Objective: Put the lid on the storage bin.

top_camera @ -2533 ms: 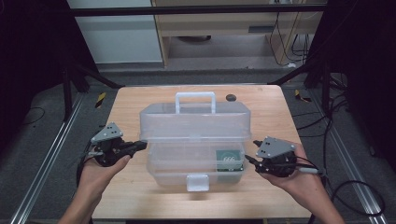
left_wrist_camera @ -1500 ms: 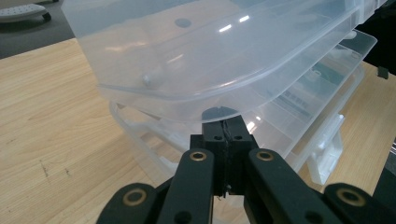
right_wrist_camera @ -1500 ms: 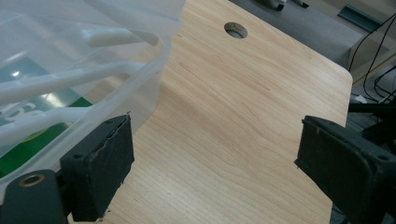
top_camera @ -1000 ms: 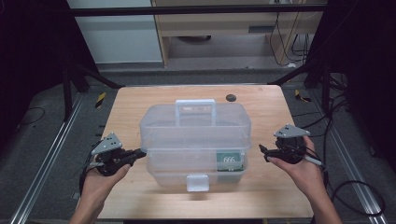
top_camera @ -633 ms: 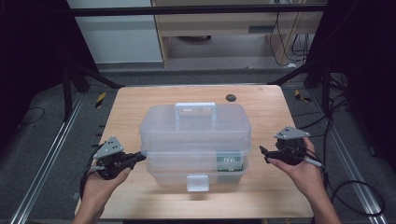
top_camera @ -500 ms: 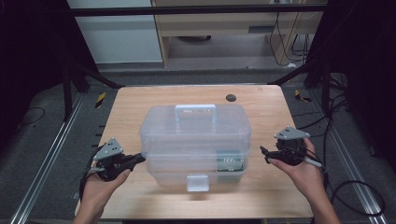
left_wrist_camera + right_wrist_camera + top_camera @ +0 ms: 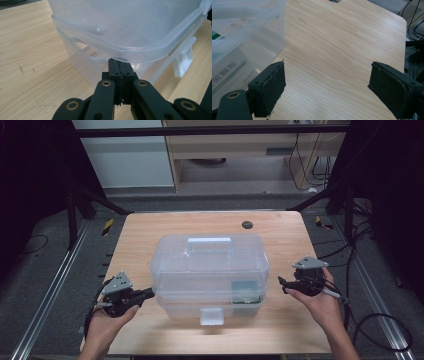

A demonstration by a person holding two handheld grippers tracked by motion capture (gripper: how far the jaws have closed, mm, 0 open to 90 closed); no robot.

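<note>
- Left hand-held gripper (image 7: 121, 65), jaws pressed together, tips under the lid rim of the clear plastic box (image 7: 210, 265).
- Right hand-held gripper (image 7: 325, 87), jaws spread wide, just beside the box.
- Box sits mid-counter (image 7: 150, 235).

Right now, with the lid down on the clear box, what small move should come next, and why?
Probably bring the open right gripper toward the front latch, which hangs loose below the lid of the clear box. The shut left gripper sits at the lid's rim.
</note>
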